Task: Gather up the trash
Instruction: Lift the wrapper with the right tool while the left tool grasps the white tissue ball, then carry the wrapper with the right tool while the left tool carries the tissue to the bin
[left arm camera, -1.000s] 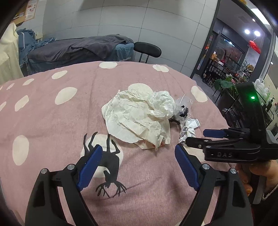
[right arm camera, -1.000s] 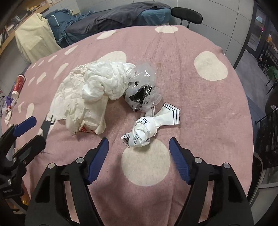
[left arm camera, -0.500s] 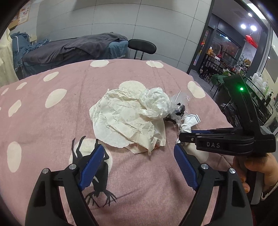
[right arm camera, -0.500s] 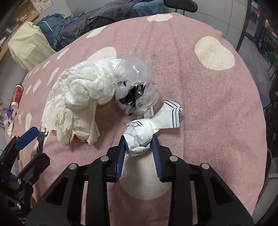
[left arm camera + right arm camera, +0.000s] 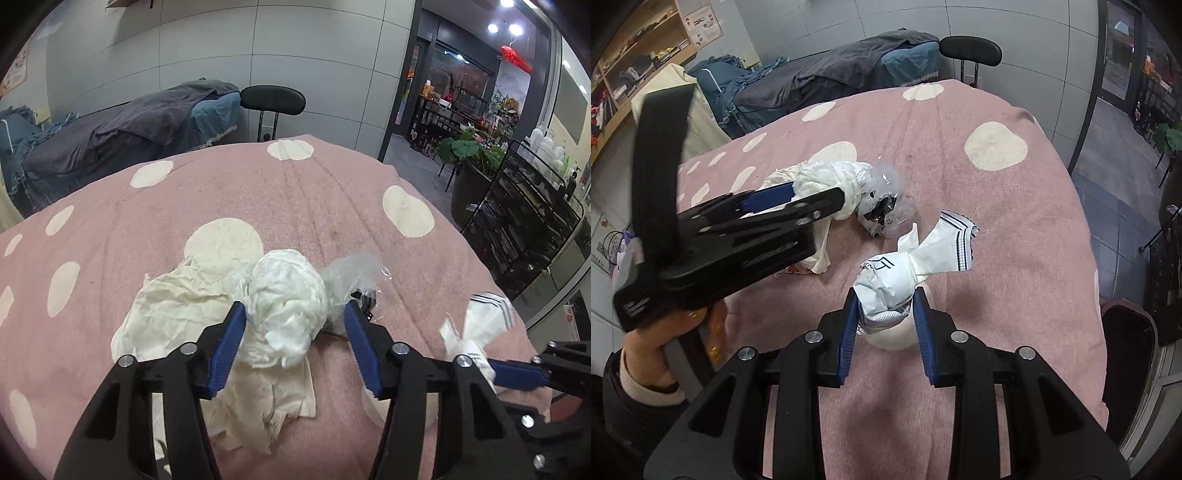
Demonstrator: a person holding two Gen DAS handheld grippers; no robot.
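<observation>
Two grippers we held: the right gripper [image 5: 885, 315] clamped the crumpled white printed wrapper [image 5: 886, 282]; the left gripper [image 5: 293, 345] straddled the white tissue wad [image 5: 288, 295], jaws apart

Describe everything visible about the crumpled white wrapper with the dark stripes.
The striped paper wrapper is white paper twisted into a wad, with thin dark stripes along its flared, fanned-out free end and some dark printed lettering on the ball. The right hand-held gripper is shut on the balled end, blue pads pressing both sides. It sits above the pink polka-dot tablecloth, right of the clear plastic bag, apparently not touching it.
</observation>
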